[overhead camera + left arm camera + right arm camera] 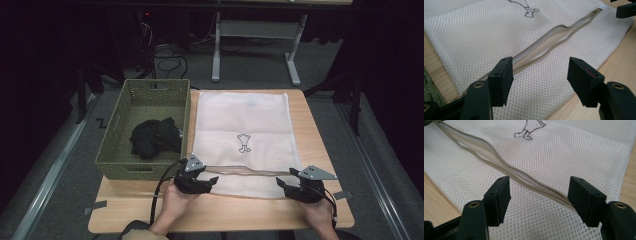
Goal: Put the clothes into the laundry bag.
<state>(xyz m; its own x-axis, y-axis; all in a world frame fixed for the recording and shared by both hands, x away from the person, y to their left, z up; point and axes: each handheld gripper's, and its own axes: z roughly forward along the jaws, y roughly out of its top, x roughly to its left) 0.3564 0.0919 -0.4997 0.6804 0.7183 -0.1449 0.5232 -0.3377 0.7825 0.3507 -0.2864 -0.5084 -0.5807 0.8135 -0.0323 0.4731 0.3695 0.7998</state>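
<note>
The mesh bag (pixel 243 135) lies flat on the tabletop (pixel 225 212), its zipper (pixel 245 171) running nine to three between the left tool (pixel 212 179) and right tool (pixel 280 183), both spread, empty, equally near.

dark lab: cables (pixel 167 62), table frame (pixel 255 45)

Bare light-wood tabletop (pixel 230 212) along the near edge leaves passing room beside the flat white mesh laundry bag (pixel 242 125); the tall woven olive-green basket (pixel 117 150) walls off the left side.
</note>
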